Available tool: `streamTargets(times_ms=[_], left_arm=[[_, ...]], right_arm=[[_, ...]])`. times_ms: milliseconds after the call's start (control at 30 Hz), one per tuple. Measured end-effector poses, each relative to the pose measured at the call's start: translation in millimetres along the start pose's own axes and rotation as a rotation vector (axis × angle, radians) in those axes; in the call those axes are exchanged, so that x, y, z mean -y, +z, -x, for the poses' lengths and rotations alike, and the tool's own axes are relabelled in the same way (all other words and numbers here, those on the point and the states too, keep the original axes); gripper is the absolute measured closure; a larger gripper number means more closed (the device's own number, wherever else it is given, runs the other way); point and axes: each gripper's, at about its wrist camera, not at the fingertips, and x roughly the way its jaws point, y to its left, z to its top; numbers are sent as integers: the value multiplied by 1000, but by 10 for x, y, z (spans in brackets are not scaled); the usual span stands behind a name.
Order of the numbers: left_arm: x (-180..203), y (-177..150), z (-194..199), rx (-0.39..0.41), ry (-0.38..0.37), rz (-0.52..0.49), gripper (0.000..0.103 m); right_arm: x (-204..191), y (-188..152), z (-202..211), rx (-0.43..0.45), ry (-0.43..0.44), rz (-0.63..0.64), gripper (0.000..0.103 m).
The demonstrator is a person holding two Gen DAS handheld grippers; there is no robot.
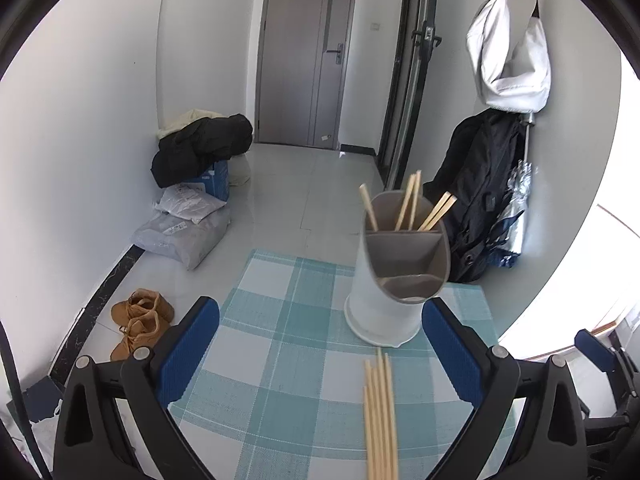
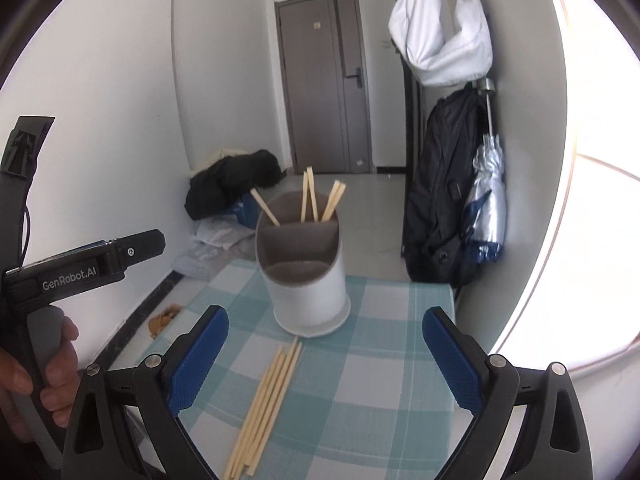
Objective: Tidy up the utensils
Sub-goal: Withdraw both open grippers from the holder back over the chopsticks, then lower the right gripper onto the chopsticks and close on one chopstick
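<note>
both grippers are hovering low over the table [image 2: 384, 360] with nothing between their fingers: the left gripper [image 1: 320, 344] is standing with its blue pads wide apart, and the right gripper [image 2: 326, 356] is spread just as wide. nearest to them, a loose bundle of about 5 chopsticks [image 2: 266, 404] is lying flat on the checked cloth [image 1: 280, 360], tips pointing toward the holder [image 2: 306, 276] and stopping just short of its base. in the left view the bundle is sitting right of centre between the pads; in the right view it is sitting left of centre. beyond it the white holder is standing upright, its rear compartment already carrying about 5 sticks [image 1: 408, 204] leaning against the rim, while the front compartments are looking empty. the step in hand is judged to be picking up more of the loose sticks. doing it well probably means coming down over 1 or 2 sticks near their middle, pads straddling across their length, closing firmly enough that the smooth wood is not slipping, then tilting them upright and aiming for the rear compartment without knocking the holder. farther off, a backpack [image 2: 440, 184] is hanging by the wall.
</note>
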Motion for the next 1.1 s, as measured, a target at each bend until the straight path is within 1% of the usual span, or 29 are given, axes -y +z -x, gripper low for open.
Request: streamTargets(times_ms=[67,133,167,200,233,300,333,367,433,500,567,600,667,700,733,767,867,933,967,1100], left_arm=[[-54,-60,-97,-22,7,3,4],[-140,-116,-210,-67,16,26,4],[-185,-134,-270,-93,27,41,4],[-232,-139,-339,-128,54,58,4],[-266,-129,-369,-147,65,70,4],[-329,-96,-414,-160,61,92,4],[-355,-75,-415,-156,77,93,4],[-365,-63,-415,-150,88,91,4],[-401,-41,-421,-143,102,93,4],[-443,-10,-407,-137,97,105,4],[-475,12,-414,-135,102,112,4],[-490,24,-408,-133,106,112,4],[-514,28,-443,-129,119,102,4],[-514,36,-459,-126,122,97,4],[-525,43,-465,-123,122,94,4],[-534,48,-463,-121,124,92,4],[-565,63,-460,-115,138,83,4],[-599,72,-473,-114,141,86,4],[-613,77,-481,-116,141,87,4],[-641,90,-502,-123,127,107,4]], right_arm=[[3,-61,-119,-45,-14,6,5],[-2,-126,-240,-99,-15,8,5],[-3,-160,-321,-136,-8,11,6],[-9,-192,-400,-168,-8,17,7],[-18,-215,-454,-192,-9,24,8],[-45,-256,-615,-248,-12,51,10],[-62,-273,-710,-278,-7,64,11],[-69,-281,-778,-296,0,68,15],[-91,-302,-985,-349,16,76,19],[-127,-332,-1187,-395,16,85,27],[-161,-375,-1404,-449,18,96,38],[-191,-411,-1478,-467,18,101,40],[-207,-454,-1645,-497,19,109,44],[-205,-465,-1687,-506,26,104,48],[-202,-484,-1747,-514,48,89,57],[-201,-500,-1799,-527,51,80,59],[-219,-527,-1853,-530,25,82,60],[-252,-529,-1855,-533,33,99,61],[-275,-526,-1849,-532,27,113,63],[-369,-500,-1875,-548,-3,154,63]])
